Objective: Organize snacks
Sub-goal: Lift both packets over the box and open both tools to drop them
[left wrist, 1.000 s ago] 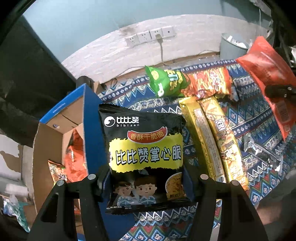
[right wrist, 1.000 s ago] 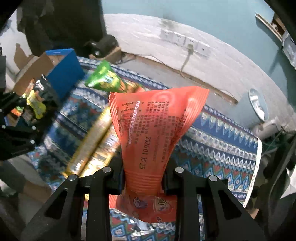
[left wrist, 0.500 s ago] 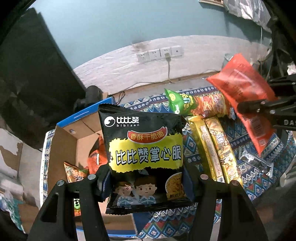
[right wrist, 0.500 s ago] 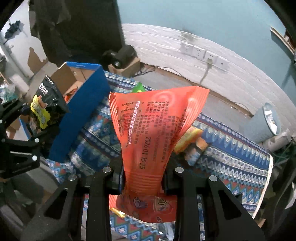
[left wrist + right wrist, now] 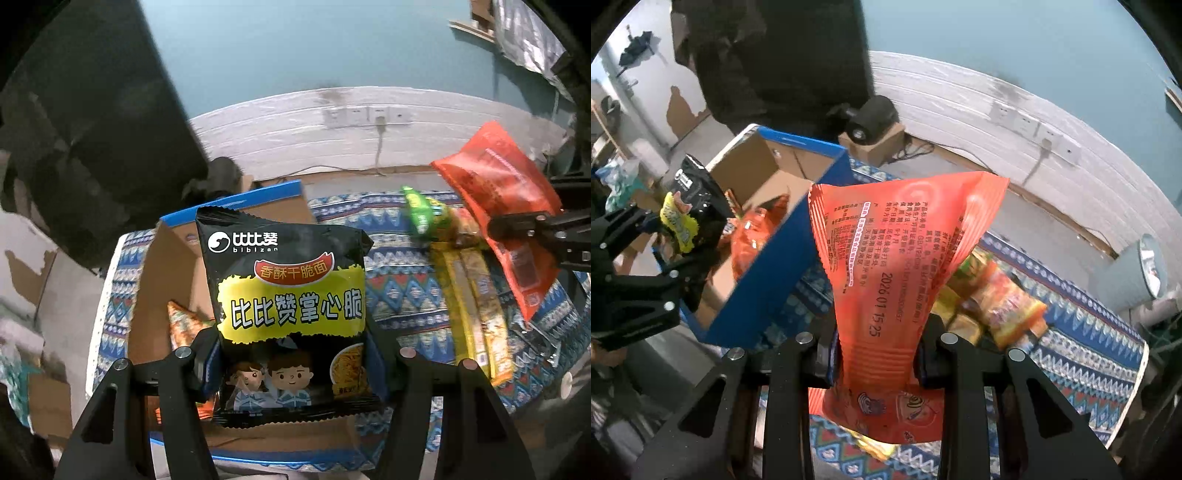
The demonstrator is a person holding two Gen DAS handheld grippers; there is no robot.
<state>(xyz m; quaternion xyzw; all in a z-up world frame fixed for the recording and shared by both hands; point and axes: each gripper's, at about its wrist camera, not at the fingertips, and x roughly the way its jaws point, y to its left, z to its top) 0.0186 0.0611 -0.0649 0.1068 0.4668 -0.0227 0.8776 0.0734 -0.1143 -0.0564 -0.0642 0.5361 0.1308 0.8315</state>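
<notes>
My left gripper (image 5: 291,365) is shut on a black and yellow noodle snack packet (image 5: 291,295) and holds it upright over the open blue cardboard box (image 5: 162,280). My right gripper (image 5: 877,354) is shut on an orange snack bag (image 5: 897,266), held above the patterned cloth to the right of the box (image 5: 768,280). The orange bag (image 5: 506,206) and right gripper show at the right of the left wrist view. The black packet (image 5: 690,199) and left gripper (image 5: 670,254) show at the left of the right wrist view. Orange packets (image 5: 753,236) lie inside the box.
A green bag (image 5: 419,214), orange bags (image 5: 1008,302) and two long yellow packets (image 5: 476,310) lie on the patterned cloth (image 5: 402,295). A grey bin (image 5: 1134,273) stands at the far right. A dark object on a small carton (image 5: 871,125) sits behind the box, near a wall with sockets (image 5: 365,116).
Both grippers have risen and shifted left with their packets. The black packet has moved from beside the box's blue wall to over its opening. The orange bag has come closer to the box.
</notes>
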